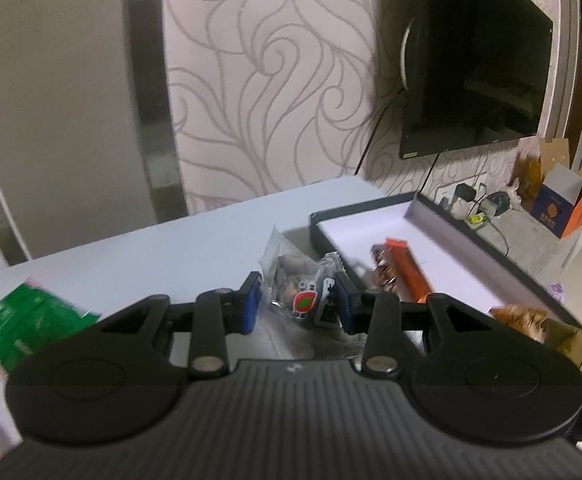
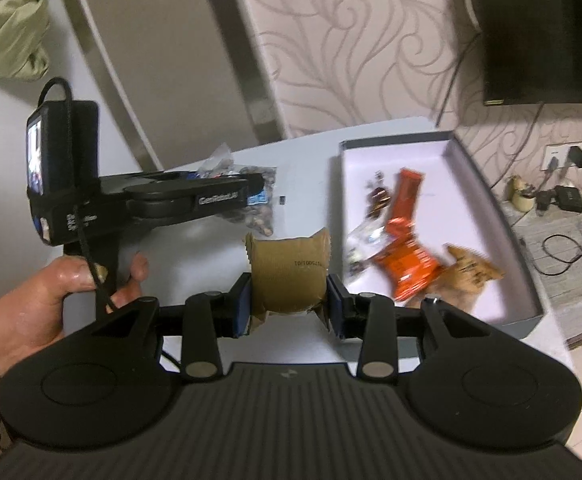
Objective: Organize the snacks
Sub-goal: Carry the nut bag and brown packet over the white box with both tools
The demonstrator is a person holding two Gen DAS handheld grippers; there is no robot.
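Light: we see soft, even indoor light, moderately dim, with no hard beams.
Shadows: faint ones lie on the worktop (image 1: pixel 195 232) beneath the snacks.
Glare: the television (image 1: pixel 475 76) stays near black, with only weak reflections.
Blur: we find the green packet (image 1: pixel 31 320) and the orange wrapper (image 2: pixel 405 264) smeared by motion.
Distortion: fisheye bending curves the wall trim (image 1: pixel 151 88) and darkens the corners.
Focus: the gripper bodies close to both lenses look sharp.

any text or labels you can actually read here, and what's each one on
"TO/TODGLZ" or close, upside down and partly blurred: brown paper snack packet in the right gripper.
"GenRobot.AI", soft: black body of the left gripper.
Green snack bag, orange wrappers, clear nut packet: print too blurred.
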